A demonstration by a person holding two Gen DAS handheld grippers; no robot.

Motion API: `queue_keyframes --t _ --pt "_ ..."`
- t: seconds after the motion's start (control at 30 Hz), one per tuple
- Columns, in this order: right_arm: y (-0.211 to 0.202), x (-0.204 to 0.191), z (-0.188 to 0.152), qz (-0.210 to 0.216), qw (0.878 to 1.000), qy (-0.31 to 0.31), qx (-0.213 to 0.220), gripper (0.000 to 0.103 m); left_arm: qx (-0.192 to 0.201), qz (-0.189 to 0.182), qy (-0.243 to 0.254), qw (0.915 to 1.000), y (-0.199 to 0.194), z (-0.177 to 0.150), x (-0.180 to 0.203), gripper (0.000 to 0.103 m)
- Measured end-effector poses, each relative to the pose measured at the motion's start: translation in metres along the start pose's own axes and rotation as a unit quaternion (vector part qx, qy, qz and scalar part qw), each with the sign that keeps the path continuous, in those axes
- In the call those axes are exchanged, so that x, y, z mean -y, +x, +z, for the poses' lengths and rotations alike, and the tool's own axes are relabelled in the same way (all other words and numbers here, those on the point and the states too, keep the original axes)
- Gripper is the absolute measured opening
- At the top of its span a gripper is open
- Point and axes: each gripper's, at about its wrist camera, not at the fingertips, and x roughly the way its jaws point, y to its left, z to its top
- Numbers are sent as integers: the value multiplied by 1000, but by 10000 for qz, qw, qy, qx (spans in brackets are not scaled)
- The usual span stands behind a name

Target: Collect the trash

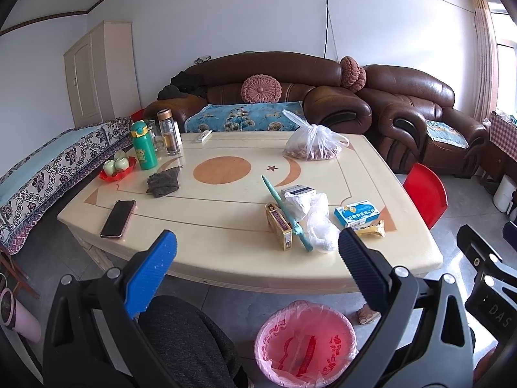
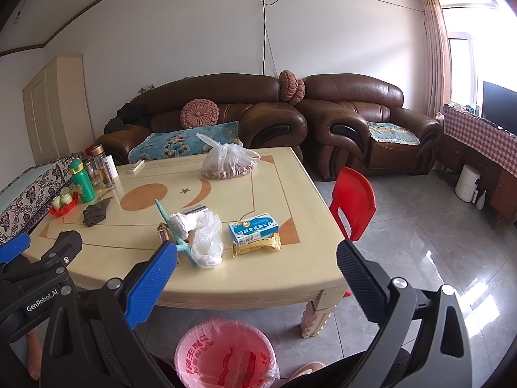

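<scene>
Both hand-held grippers are held above the near edge of the counter (image 1: 404,258), and each holds nothing. The left hand-held gripper (image 1: 257,255) has its fingers wide apart, and so has the right hand-held gripper (image 2: 257,258). The trash lies near the front of the counter: a crumpled plastic bag (image 2: 206,245), white paper (image 2: 184,221) and a yellow wrapper (image 2: 257,245). The pink bin (image 2: 226,352) stands on the floor below.

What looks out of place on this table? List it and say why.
A litter cluster near the front edge of the table: crumpled plastic bags, a gold snack wrapper, a teal stick lying askew across a small box. It is loose, while the pink-lined bin sits below.
</scene>
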Motion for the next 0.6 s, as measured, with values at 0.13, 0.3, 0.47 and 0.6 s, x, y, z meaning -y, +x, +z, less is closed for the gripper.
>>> queue_keyframes --t 0.13,0.3,0.47,0.6 --pt "0 0 0 6 10000 4 1 97 -3 6 15 10000 1 -3 -2 98" --pt "1 1 -1 17 10000 16 -9 97 -11 0 -1 10000 1 -1 -4 98" --pt "2 0 -2 23 10000 24 -9 97 -12 -3 -3 10000 0 0 -3 98" --pt "3 0 -2 30 10000 26 -40 97 -49 5 4 10000 1 -3 -5 98"
